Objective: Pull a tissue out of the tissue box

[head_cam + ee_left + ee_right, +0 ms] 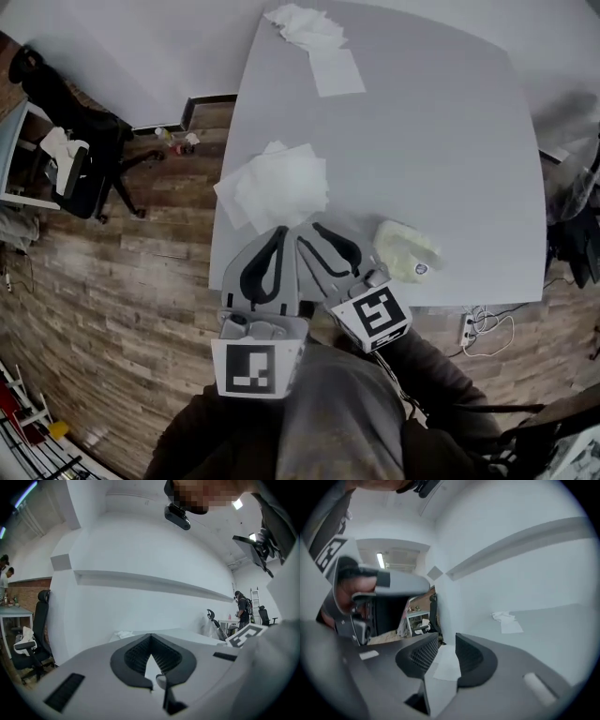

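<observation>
The tissue pack (408,251), a soft pale pouch, lies near the front edge of the grey table (441,141), just right of my right gripper (328,242). The right gripper (446,640) is open with nothing held. Through the gap between its jaws, a loose tissue (447,665) shows on the table beyond. My left gripper (278,234) sits beside it over the front edge, its tips meeting and nothing between them. It is also seen in the left gripper view (150,637). A heap of pulled tissues (277,183) lies right ahead of both grippers.
More tissues (314,37) lie at the table's far edge, also seen in the right gripper view (506,620). An office chair (80,159) stands on the wooden floor to the left. A power strip (466,330) lies on the floor at the right. A person (243,611) stands far off.
</observation>
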Motion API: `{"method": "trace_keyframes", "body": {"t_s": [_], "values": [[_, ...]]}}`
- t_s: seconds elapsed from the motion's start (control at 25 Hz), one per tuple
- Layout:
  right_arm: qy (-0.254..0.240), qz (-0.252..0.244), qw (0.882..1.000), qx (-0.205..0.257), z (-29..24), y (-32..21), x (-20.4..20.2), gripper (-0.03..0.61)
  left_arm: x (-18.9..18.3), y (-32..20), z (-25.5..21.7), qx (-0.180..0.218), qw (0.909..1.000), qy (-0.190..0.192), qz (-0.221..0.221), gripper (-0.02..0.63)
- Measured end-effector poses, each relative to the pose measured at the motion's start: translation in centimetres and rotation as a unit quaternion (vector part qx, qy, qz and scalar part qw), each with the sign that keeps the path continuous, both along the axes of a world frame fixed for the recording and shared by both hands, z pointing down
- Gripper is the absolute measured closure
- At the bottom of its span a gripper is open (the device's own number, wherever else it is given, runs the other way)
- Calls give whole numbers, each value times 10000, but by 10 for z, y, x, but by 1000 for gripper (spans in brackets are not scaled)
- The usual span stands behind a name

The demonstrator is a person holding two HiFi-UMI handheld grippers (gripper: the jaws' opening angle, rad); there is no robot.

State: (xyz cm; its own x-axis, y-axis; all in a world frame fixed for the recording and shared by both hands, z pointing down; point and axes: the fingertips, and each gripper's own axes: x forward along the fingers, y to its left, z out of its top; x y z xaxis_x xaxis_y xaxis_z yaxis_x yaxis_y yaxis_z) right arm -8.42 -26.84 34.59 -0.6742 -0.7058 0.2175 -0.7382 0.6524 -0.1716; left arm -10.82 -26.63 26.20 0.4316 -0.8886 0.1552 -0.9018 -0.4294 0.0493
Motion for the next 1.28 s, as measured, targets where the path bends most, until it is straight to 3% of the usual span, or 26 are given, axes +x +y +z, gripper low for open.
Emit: {"method": "trace_keyframes", "body": {"t_s": [0.16, 0.36, 0.48, 0.64, 0.96, 1.28], "values": [[-449, 265, 9984, 223, -62, 23, 49, 469, 36, 20, -31, 422, 9990, 74, 141, 615], [-611, 785, 9936, 530, -117, 61, 111, 504, 90, 48, -61, 809, 9956, 126, 451, 615], [-569, 1103, 9900, 671, -126, 89, 151, 549, 121, 69, -68, 956, 9940, 107, 517, 615], [-584, 1222, 9883, 697, -118, 125, 187, 565, 148, 97, -57, 804, 9960, 72, 391, 615], [-584, 1290, 9876, 670, -116, 173, 192, 569, 174, 151, -47, 729, 9943, -180, 752, 615], [-476, 1722, 9824, 538, -113, 202, 178, 575, 170, 192, -42, 612, 9885, -148, 1373, 615]]}}
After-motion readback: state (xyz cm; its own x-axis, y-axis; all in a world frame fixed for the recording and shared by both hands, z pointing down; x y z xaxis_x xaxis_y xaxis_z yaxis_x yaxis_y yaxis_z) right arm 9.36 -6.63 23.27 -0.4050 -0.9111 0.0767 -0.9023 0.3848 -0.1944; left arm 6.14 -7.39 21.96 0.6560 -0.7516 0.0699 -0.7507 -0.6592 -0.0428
